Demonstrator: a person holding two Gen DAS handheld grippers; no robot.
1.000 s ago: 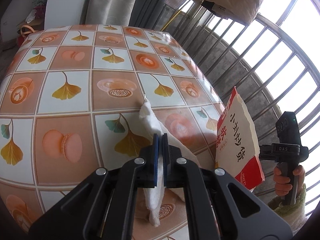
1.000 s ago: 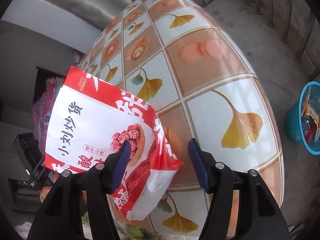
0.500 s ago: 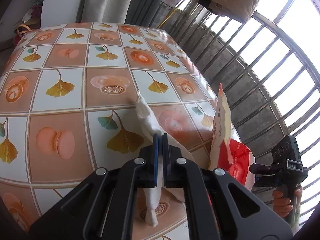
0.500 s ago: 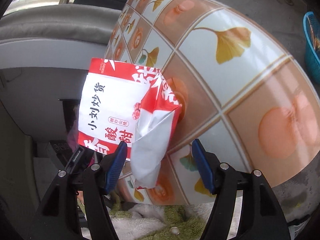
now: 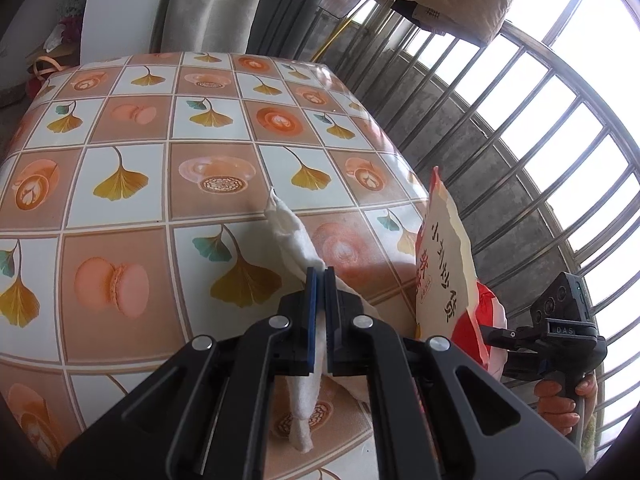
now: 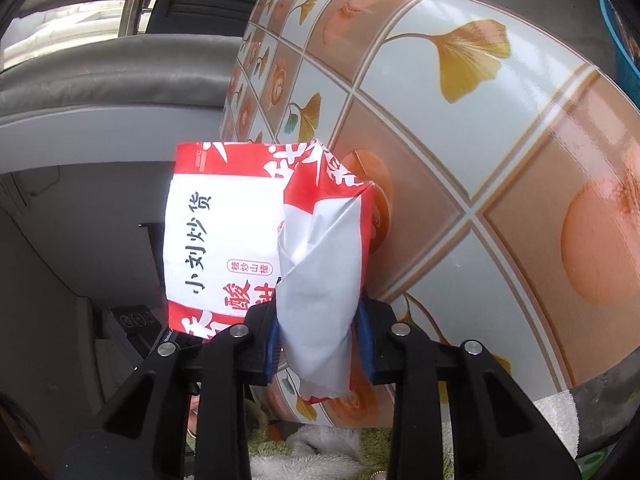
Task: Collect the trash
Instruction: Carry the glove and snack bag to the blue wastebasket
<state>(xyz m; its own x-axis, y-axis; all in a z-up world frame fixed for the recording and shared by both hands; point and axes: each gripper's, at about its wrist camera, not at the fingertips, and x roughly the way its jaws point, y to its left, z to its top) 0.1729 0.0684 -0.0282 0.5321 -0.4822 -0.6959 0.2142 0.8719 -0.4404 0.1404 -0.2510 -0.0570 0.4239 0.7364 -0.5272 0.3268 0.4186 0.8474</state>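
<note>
My left gripper (image 5: 319, 280) is shut on a crumpled white tissue (image 5: 294, 232), held just above the patterned tablecloth (image 5: 160, 184); the tissue's tail hangs below the jaws. My right gripper (image 6: 320, 332) is shut on a red and white snack bag (image 6: 240, 236) with Chinese print, gripping its crumpled white lower part. The bag is held upright beside the table's right edge. The bag (image 5: 444, 268) and the right gripper's body (image 5: 560, 332) also show in the left wrist view, right of the tissue.
The table (image 6: 500, 140) carries a ginkgo-leaf and macaron cloth. A blue basket (image 6: 624, 36) with trash in it stands on the floor beyond the table. A metal railing (image 5: 520, 128) runs along the right. A grey sofa (image 6: 100, 80) is behind the table.
The right gripper's jaws have closed onto the snack bag, which has swung upright. The left gripper stays shut on the tissue and has drawn back a little.
</note>
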